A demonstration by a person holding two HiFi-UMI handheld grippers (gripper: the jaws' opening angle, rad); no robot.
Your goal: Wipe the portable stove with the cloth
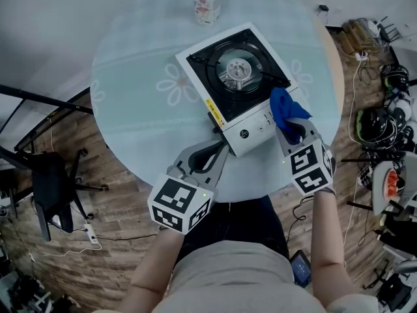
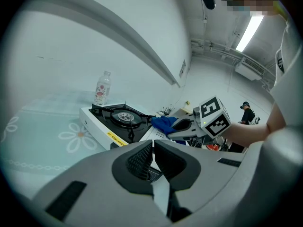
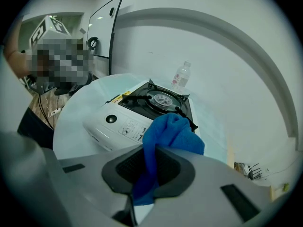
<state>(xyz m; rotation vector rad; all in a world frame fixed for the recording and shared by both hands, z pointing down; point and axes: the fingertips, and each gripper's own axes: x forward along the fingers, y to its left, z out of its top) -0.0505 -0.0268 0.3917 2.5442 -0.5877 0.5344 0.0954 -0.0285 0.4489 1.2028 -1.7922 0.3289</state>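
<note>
Right gripper view shows the right gripper (image 3: pixel 151 164) clamped on a blue cloth (image 3: pixel 171 132), which is pinched between its pads and bunches up above them. From the head view, that bunch lies at the near right edge of the stove (image 1: pixel 251 130), beside the control panel (whether it presses on the surface I cannot tell). The left gripper (image 1: pixel 219 149) has its jaws together with only a thin slit between them. It holds nothing, and its tips are at the stove's near left corner. The stove sits mid-way on the round counter (image 1: pixel 137 109), with a plastic bottle (image 1: pixel 206 5) standing near its far side.
</note>
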